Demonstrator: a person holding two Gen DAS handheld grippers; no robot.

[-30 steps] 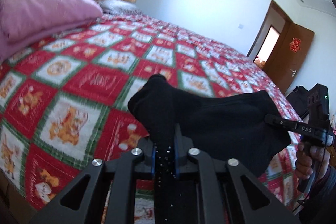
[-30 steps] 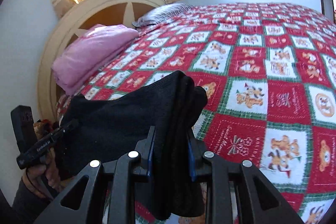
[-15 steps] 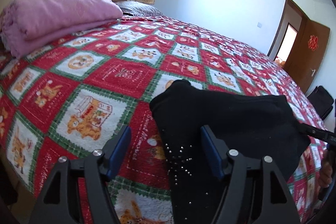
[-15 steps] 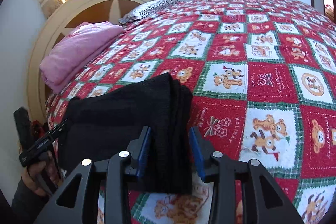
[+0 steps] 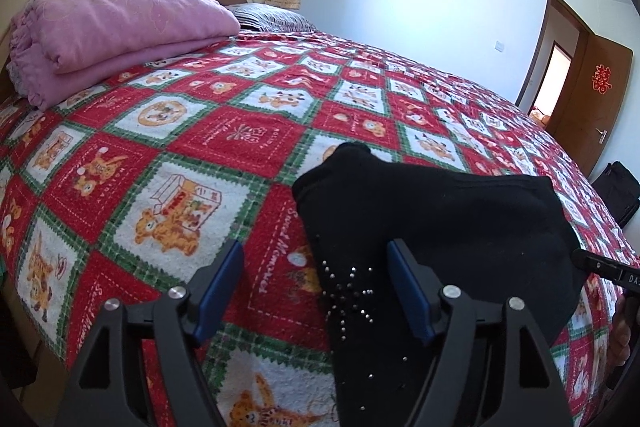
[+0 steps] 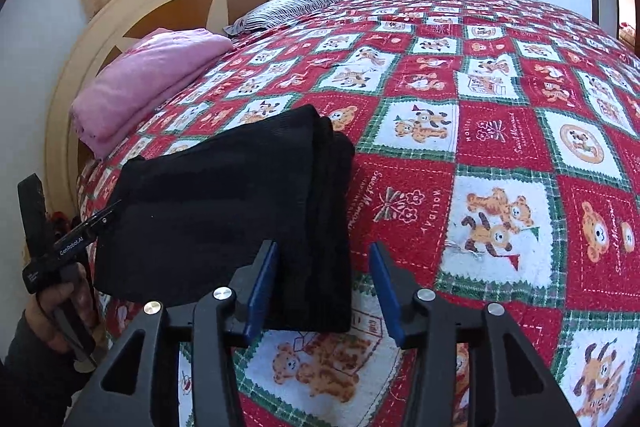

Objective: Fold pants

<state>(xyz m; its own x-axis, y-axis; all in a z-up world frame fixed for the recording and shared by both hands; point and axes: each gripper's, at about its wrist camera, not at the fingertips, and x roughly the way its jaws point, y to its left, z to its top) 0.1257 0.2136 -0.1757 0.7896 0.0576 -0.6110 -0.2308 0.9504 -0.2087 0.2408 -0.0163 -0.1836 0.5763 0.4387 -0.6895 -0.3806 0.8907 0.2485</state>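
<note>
Folded black fabric pants [image 6: 240, 219] lying on a red, green and white bear-patterned quilt [image 6: 500, 147], right gripper [image 6: 324, 283] jaws spread around the pants' near edge, left gripper [image 6: 60, 251] beside the pants, folded pink blanket [image 6: 148, 83] beyond the pants

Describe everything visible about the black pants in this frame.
The black pants lie folded into a compact stack of several layers on the red patchwork bedspread, near its front edge. The fabric looks soft and knit-like, with small shiny studs on one part. Both open grippers straddle its ends; neither visibly clamps it.
</note>
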